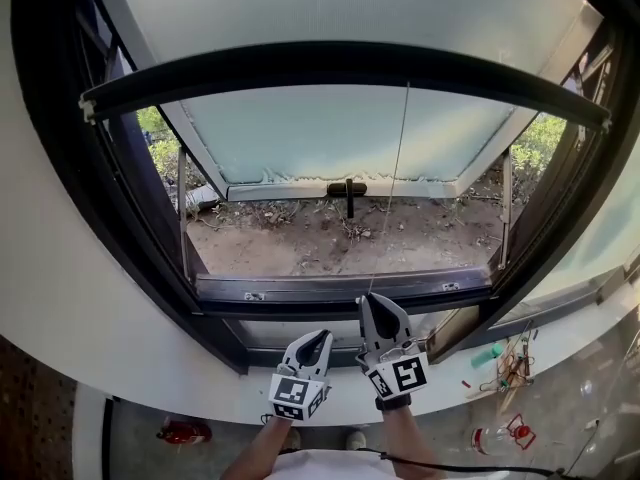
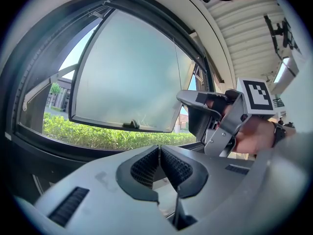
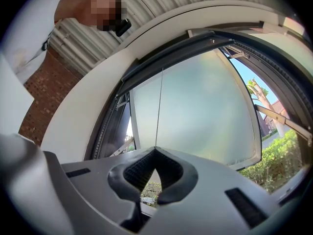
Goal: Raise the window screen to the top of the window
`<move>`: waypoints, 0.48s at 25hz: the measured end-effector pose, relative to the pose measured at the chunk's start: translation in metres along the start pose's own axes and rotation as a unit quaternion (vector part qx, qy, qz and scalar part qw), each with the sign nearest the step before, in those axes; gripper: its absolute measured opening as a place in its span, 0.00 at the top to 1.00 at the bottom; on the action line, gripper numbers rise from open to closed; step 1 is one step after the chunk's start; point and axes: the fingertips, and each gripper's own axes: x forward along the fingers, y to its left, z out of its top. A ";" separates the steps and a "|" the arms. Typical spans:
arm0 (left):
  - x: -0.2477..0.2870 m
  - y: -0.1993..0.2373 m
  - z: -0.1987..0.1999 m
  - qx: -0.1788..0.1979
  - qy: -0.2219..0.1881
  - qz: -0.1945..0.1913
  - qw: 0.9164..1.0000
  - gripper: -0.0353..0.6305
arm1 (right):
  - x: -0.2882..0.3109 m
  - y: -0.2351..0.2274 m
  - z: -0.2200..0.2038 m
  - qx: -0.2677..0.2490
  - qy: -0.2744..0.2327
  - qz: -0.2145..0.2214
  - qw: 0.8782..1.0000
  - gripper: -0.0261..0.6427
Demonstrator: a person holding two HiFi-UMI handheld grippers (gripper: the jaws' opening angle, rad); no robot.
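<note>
I see the dark window frame (image 1: 150, 258) with the window screen (image 1: 340, 66), its dark bar spanning the upper part below the top edge. Its thin pull cord (image 1: 400, 158) runs down to my right gripper (image 1: 372, 303), pinched between closed fingertips. My left gripper (image 1: 318, 340), just beside it near the sill, is closed on nothing.

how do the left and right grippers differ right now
The right gripper pinches the thin cord that hangs from the screen bar; the left gripper grips nothing. In the head view the right gripper reaches nearer the window frame than the left gripper. Both have their jaws together.
</note>
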 end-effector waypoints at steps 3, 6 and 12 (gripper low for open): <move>-0.001 -0.002 -0.003 -0.001 0.005 -0.002 1.000 0.93 | 0.001 -0.001 0.009 -0.002 -0.008 0.000 1.000 0.96; 0.000 -0.005 -0.004 -0.003 0.005 -0.005 1.000 0.93 | 0.005 -0.004 0.024 -0.007 -0.025 0.001 1.000 0.96; 0.003 -0.010 0.001 -0.007 -0.002 -0.014 1.000 0.93 | 0.023 -0.006 0.063 -0.036 -0.059 0.010 0.998 0.96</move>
